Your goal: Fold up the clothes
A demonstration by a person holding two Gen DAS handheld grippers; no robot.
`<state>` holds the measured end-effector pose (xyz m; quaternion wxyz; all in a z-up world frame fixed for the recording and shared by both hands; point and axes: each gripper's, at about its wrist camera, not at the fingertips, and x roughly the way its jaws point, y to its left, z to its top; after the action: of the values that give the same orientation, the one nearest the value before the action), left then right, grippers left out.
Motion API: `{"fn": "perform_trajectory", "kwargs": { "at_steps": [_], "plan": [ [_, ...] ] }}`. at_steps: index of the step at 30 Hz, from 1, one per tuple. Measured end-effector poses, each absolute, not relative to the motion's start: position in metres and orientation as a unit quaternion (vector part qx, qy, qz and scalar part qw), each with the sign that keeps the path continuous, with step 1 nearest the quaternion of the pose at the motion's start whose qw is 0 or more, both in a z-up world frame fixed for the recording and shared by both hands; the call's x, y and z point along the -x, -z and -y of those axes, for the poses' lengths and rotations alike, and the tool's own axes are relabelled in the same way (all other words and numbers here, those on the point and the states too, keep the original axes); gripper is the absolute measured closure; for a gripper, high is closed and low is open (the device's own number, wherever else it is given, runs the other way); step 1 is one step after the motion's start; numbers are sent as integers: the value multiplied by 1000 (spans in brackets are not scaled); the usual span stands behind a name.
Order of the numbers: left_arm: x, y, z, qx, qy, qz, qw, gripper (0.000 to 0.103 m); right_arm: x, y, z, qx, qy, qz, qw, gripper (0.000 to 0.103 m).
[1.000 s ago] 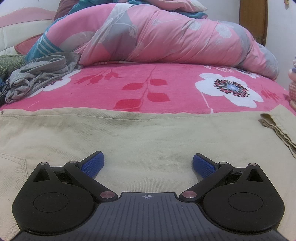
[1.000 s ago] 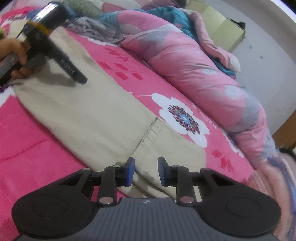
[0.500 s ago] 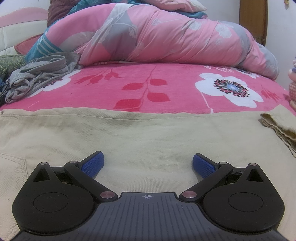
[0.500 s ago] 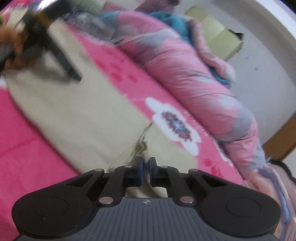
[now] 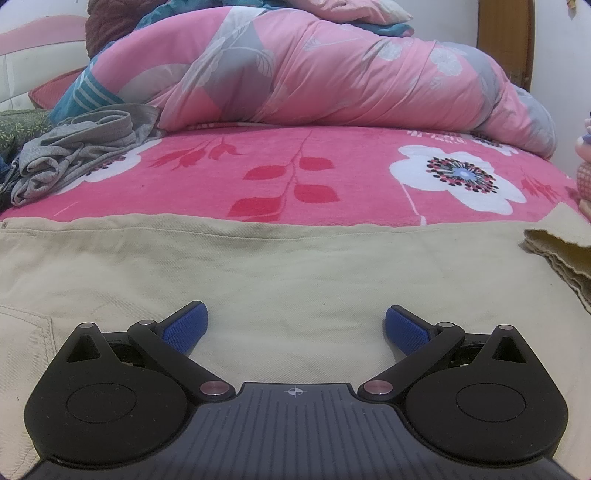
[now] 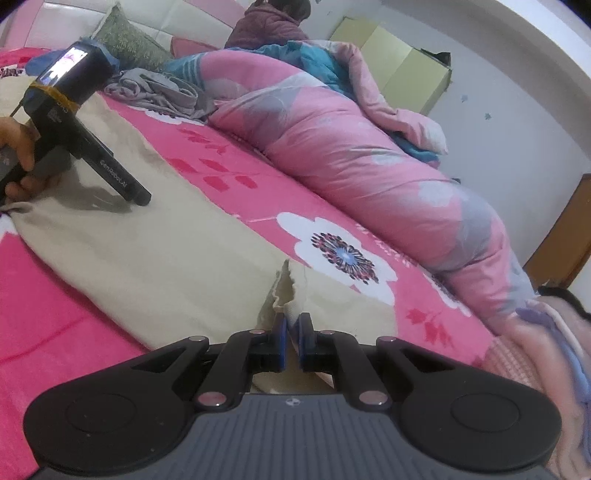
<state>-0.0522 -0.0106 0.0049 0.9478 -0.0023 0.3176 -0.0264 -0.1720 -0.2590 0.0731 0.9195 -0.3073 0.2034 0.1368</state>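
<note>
Beige trousers (image 5: 295, 266) lie flat across the pink flowered bed, with a folded-over end at the right (image 5: 565, 254). My left gripper (image 5: 295, 326) rests over the middle of them, open, nothing between its blue pads. In the right wrist view the same trousers (image 6: 147, 251) stretch away to the left. My right gripper (image 6: 291, 338) is shut on the raised, crumpled edge of the trousers' folded end (image 6: 290, 284), pinching it up off the bed. The left gripper (image 6: 110, 173) shows at far left, held by a hand (image 6: 18, 155) and resting on the cloth.
A rolled pink flowered quilt (image 5: 332, 74) runs along the far side of the bed. A heap of grey clothes (image 5: 77, 147) lies at the back left. A person in a dark red jacket (image 6: 269, 26) sits beyond the quilt. A wooden door (image 6: 557, 236) stands at right.
My right gripper's pads have come together on the trousers' folded edge and lifted it into a crumpled ridge; the view has rolled slightly. The left gripper has stayed still and open.
</note>
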Motion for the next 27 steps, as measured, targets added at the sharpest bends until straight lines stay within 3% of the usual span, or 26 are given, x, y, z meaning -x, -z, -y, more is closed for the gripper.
{"fn": "perform_trajectory", "kwargs": {
  "at_steps": [7,11,27],
  "plan": [
    [52,-5,10,2,27,-318,948,0,174,-54,255,310,-145,-243,907,92],
    [52,-5,10,2,26,-318,948,0,180,-64,262,255,-161,-238,923,63],
    [53,-5,10,1,26,-318,948,0,181,-30,239,408,-95,-203,885,60]
  ]
}}
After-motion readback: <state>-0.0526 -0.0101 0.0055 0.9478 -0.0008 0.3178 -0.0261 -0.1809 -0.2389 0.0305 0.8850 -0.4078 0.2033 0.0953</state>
